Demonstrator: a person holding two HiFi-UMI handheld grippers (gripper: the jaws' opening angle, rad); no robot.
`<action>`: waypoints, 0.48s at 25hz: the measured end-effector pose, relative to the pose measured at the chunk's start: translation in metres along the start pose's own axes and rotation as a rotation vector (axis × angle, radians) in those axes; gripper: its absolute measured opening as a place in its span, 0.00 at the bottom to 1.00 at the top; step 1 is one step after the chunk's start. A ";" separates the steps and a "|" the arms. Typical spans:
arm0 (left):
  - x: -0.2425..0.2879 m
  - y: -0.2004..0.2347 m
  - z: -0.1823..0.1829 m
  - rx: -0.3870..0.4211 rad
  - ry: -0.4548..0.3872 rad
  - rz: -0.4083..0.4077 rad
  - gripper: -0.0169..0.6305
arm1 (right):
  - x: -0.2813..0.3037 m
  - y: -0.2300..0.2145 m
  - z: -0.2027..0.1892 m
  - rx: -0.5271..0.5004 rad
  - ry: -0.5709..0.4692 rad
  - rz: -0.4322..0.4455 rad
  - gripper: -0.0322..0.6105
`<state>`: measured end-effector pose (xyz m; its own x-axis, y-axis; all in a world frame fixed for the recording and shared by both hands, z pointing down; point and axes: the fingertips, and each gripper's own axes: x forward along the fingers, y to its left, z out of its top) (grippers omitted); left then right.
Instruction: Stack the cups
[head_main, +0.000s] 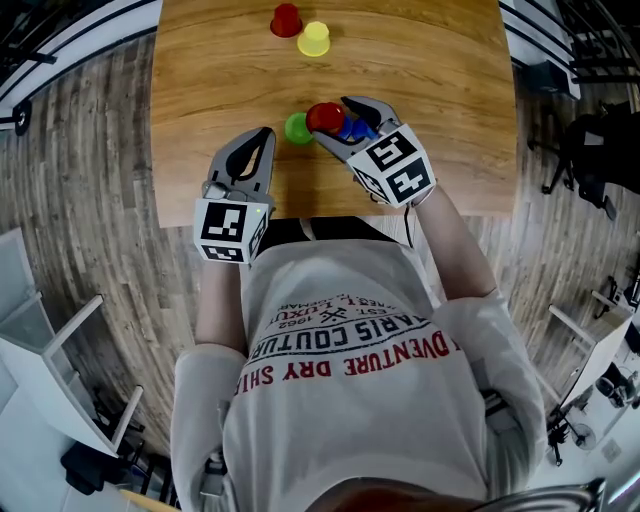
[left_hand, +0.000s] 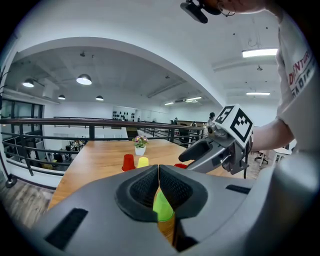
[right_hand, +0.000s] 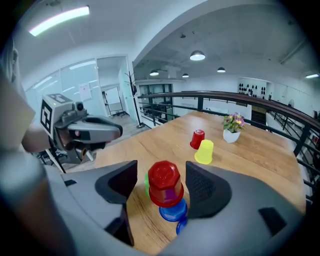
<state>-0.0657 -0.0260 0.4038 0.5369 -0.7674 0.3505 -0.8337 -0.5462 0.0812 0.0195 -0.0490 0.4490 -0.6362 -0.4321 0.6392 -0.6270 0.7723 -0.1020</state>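
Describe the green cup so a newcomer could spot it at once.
On the wooden table, find the red-topped stack between the jaws of the open right gripper, near the front edge. The green cup stands just left of that stack. It is the only green one; the red cup and yellow cup are far back.

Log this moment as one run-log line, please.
right gripper: open, around red-topped stack | left gripper: shut, beside green cup | far red cup, yellow cup: unstacked
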 end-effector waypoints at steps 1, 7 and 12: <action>0.002 -0.001 0.002 0.000 -0.004 0.007 0.05 | -0.005 -0.002 0.005 0.005 -0.024 0.008 0.51; 0.015 -0.009 0.011 0.001 -0.027 0.072 0.05 | -0.035 -0.037 0.018 0.021 -0.107 0.019 0.51; 0.026 -0.008 0.014 -0.015 -0.023 0.113 0.05 | -0.029 -0.077 0.023 -0.015 -0.103 -0.011 0.51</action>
<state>-0.0437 -0.0460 0.3991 0.4423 -0.8311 0.3371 -0.8907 -0.4511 0.0567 0.0760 -0.1070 0.4206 -0.6728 -0.4850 0.5586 -0.6276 0.7740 -0.0838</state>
